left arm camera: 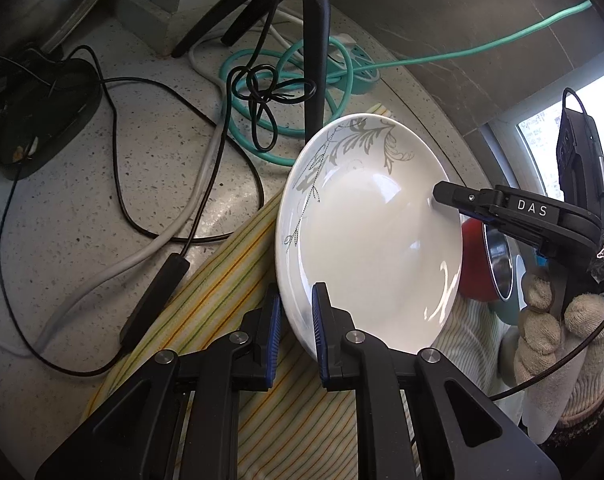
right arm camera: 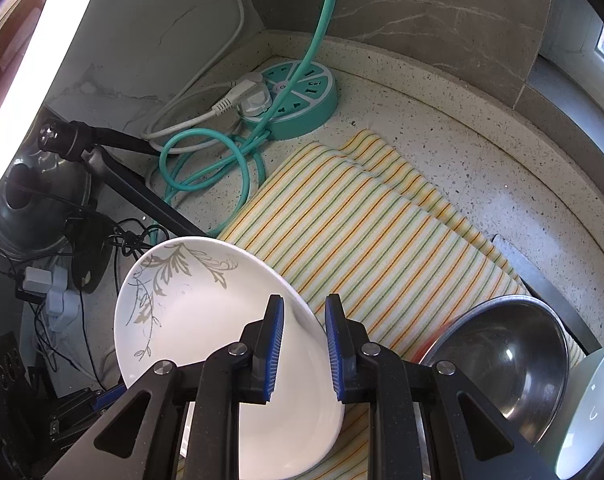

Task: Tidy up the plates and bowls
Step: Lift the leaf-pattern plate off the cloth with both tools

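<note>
Speckled stone countertop (right arm camera: 441,152) bears a striped cloth (right arm camera: 361,240) beneath grey marble wall (right arm camera: 421,8).

The only text that can be read is "DAS", in white capital letters on the black body of the right gripper (left arm camera: 441,196), at about 3 o'clock in the left wrist view. Some writing shows in the window (left arm camera: 541,136) at about 2 o'clock, but it is too blurred to read.

Plate (left arm camera: 365,240) white, grey leaf-scroll motif along rim. Cloth (right arm camera: 365,240) cream with thin orange, yellow, green stripes. Power strip (right arm camera: 302,96) and its cable (right arm camera: 206,160) teal. Countertop (right arm camera: 481,168) pale speckled. Gripper pads (right arm camera: 276,344) blue. Glove (left arm camera: 553,344) beige.
</note>
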`<state>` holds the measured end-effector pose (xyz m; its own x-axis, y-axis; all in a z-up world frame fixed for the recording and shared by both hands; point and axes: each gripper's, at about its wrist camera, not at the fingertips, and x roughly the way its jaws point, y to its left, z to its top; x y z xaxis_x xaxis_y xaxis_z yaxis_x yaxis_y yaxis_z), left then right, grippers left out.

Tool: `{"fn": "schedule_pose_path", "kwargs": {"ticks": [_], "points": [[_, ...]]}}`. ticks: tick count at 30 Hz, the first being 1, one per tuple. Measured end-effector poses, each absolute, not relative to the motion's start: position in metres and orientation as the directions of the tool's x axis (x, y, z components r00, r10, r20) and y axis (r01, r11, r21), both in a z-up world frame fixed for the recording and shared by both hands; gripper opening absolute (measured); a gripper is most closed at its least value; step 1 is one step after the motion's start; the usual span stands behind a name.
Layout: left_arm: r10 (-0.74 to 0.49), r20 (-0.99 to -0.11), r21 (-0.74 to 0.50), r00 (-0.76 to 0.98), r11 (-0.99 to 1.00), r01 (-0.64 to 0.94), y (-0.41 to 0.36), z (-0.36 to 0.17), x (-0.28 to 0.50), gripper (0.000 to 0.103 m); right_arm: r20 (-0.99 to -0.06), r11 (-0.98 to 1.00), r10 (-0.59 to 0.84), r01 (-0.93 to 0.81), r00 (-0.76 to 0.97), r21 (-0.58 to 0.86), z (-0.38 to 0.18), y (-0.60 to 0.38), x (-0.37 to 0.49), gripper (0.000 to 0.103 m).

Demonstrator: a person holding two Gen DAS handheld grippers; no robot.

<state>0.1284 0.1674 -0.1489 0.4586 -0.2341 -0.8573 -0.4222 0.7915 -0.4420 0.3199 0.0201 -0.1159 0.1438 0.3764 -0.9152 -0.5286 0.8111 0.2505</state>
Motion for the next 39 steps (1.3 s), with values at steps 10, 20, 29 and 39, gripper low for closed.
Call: {"fn": "schedule_pose_path", "kwargs": {"ticks": [10,20,29,39], "points": [[-0.208,-0.860,-0.426,0.466,0.795,-0.431,0.179,-0.143,0.113,0.013,-0.914,0.829,0.390,-0.476,0.116,0.293,-0.120,0.014,0.306,0.014],[-0.202,-0.858,-0.422,0.473,0.802,-0.423,0.180,-0.135,0.106,0.013,-0.905,0.840,0.413,-0.426,0.099,0.336,-0.116,0.005,0.289,0.013],[-0.199,-0.854,-0.418,0.481,0.813,-0.405,0.181,-0.125,0.098,0.013,-0.896,0.844,0.432,-0.394,0.099,0.364,-0.107,-0.006,0.270,0.012],[-0.220,-0.857,-0.417,0.466,0.827,-0.377,0.180,-0.125,0.090,0.013,-0.895,0.862,0.437,-0.328,0.092,0.387,-0.111,-0.024,0.249,0.011]]}}
